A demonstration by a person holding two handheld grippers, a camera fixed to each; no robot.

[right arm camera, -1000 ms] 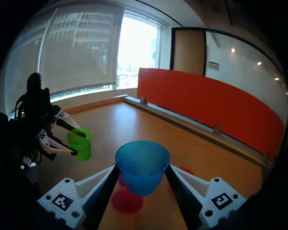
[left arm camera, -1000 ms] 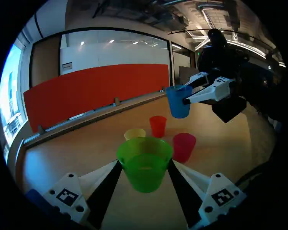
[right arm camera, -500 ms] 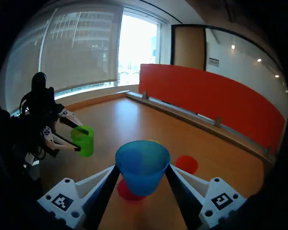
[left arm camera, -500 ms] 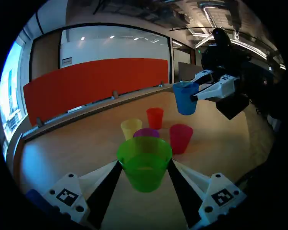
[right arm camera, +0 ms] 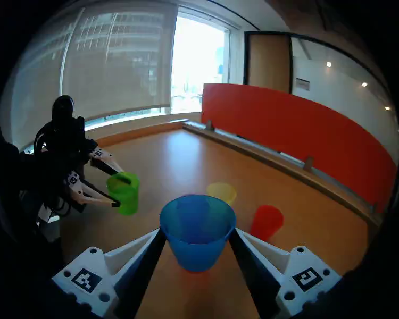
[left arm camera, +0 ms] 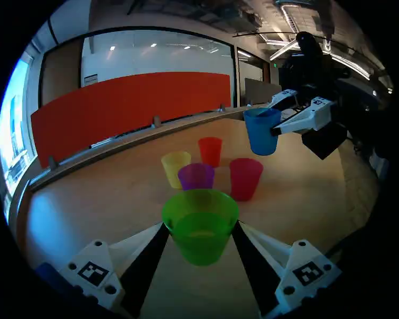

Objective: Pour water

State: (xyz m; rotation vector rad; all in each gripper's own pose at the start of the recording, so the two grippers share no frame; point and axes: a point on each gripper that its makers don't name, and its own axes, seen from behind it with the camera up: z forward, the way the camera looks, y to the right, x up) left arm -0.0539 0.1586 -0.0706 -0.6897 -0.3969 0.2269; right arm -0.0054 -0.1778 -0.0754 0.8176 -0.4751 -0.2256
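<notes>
A green cup point(left arm camera: 200, 236), seemingly holding some liquid, sits upright, clamped between the fingers of the left gripper point(left arm camera: 200, 227) above the wooden table point(left arm camera: 82, 212). Well apart from it, the right gripper point(right arm camera: 197, 234) clasps an empty-looking blue cup point(right arm camera: 197, 244). A clean pour probably means bringing the rims close, then tipping the green cup slowly.

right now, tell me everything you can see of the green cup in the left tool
The translucent green plastic cup is a tapered tumbler, wider at its round rim, with no handle or lid. It is upright, clamped between both fingers of the left tool, which press on its sides below the rim. A pale line partway down may be a water level. In the right gripper view it seems held above the wooden table, touching no other cup.
</notes>
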